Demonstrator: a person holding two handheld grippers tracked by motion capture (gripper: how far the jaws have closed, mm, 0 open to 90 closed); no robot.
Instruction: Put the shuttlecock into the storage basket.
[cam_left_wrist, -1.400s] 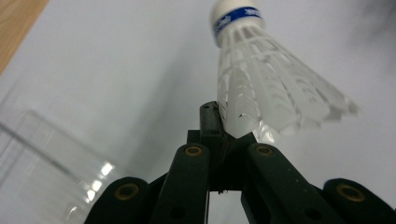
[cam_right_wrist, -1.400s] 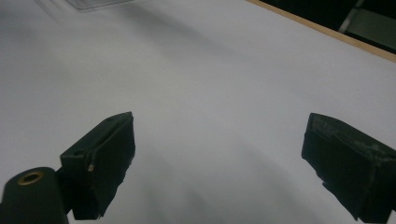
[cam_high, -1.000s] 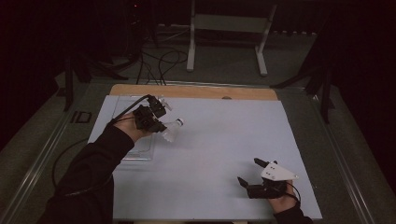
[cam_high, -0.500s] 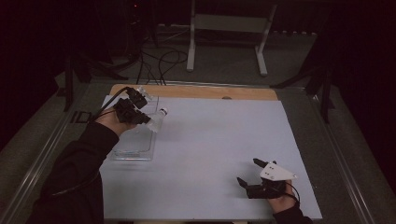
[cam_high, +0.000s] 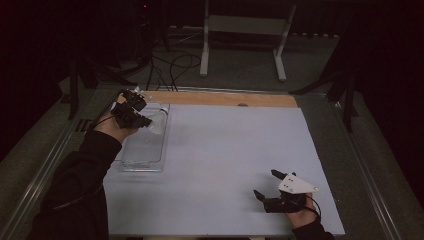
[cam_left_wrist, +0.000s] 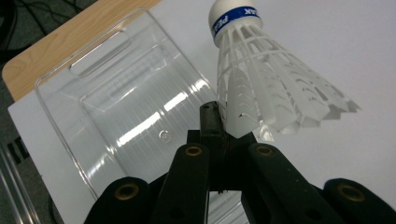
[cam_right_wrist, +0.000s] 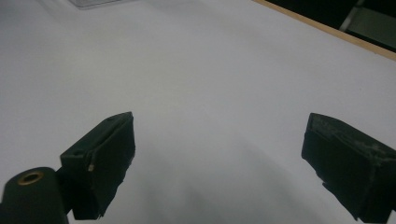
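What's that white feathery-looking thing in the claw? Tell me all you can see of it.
It is a white plastic shuttlecock with a slotted, ribbed skirt, a rounded white cap and a blue band bearing white letters. The left claw pinches its skirt edge, cap pointing away, above the far end of a clear plastic rectangular tray.

shuttlecock (cam_left_wrist: 261, 88): white, blue band | bin (cam_left_wrist: 116, 107): clear | table (cam_high: 240, 150): white

A white plastic shuttlecock (cam_left_wrist: 275, 88), a glossy clear plastic tray (cam_left_wrist: 116, 107), matt white table sheet (cam_high: 235, 165), wooden edge strip (cam_high: 220, 98).
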